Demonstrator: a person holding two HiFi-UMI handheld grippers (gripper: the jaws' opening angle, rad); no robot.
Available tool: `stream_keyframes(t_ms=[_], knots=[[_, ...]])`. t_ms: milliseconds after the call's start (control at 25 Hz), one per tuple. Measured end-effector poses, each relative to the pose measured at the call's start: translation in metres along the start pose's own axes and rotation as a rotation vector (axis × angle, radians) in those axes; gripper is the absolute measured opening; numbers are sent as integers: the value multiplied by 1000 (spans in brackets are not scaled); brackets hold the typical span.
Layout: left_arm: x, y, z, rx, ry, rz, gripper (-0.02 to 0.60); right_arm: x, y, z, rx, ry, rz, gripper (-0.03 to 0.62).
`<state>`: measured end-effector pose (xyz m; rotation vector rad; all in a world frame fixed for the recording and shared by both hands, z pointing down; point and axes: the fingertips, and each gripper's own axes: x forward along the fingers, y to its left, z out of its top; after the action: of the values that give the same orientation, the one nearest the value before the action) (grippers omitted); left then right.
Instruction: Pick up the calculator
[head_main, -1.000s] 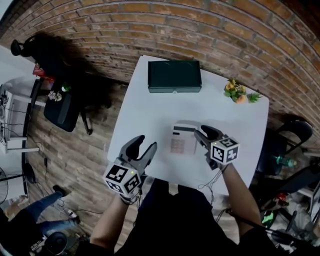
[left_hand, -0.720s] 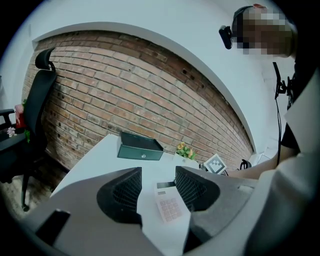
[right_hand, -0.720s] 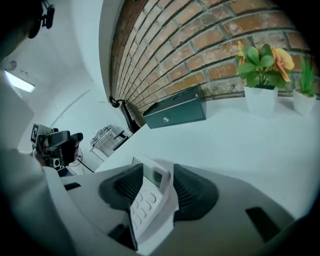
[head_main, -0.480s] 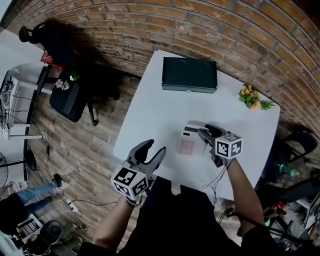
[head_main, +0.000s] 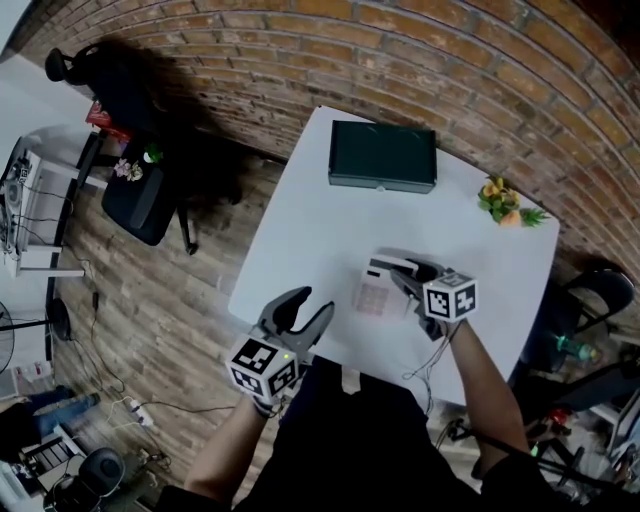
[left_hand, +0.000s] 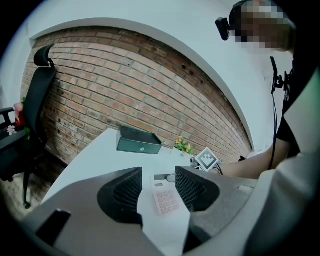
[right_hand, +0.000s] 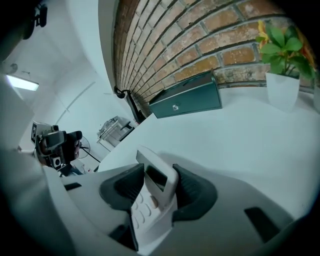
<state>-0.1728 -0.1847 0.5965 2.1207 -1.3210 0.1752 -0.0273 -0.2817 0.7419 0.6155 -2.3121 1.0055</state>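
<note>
Calculator (head_main: 378, 290): white, lying near the near edge of the white table (head_main: 300, 230), between the jaws of the right gripper (head_main: 405, 272), which are closing on its long sides.
Left gripper (head_main: 305, 312): jaws wide, empty, over the near left corner.
Dark green box (head_main: 382, 155): far edge.

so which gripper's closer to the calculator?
Right. The right gripper has the calculator between its closing fingers; the left gripper hovers open at the table's near edge, apart from it.
</note>
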Motion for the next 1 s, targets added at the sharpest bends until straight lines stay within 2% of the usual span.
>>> stream_keyframes(t_ms=[400, 680, 800, 1000], knots=[[1, -19, 3, 0, -8, -40, 196, -18, 20, 3, -49, -25, 30, 95], [-5, -26, 12, -19, -37, -46, 190, -35, 41, 11, -25, -86, 60, 63], [-9, -27, 16, -16, -50, -51, 187, -45, 45, 18, 0, -120, 36, 58], [-14, -37, 20, -13, -56, -63, 184, -68, 48, 23, -19, -170, -35, 58]])
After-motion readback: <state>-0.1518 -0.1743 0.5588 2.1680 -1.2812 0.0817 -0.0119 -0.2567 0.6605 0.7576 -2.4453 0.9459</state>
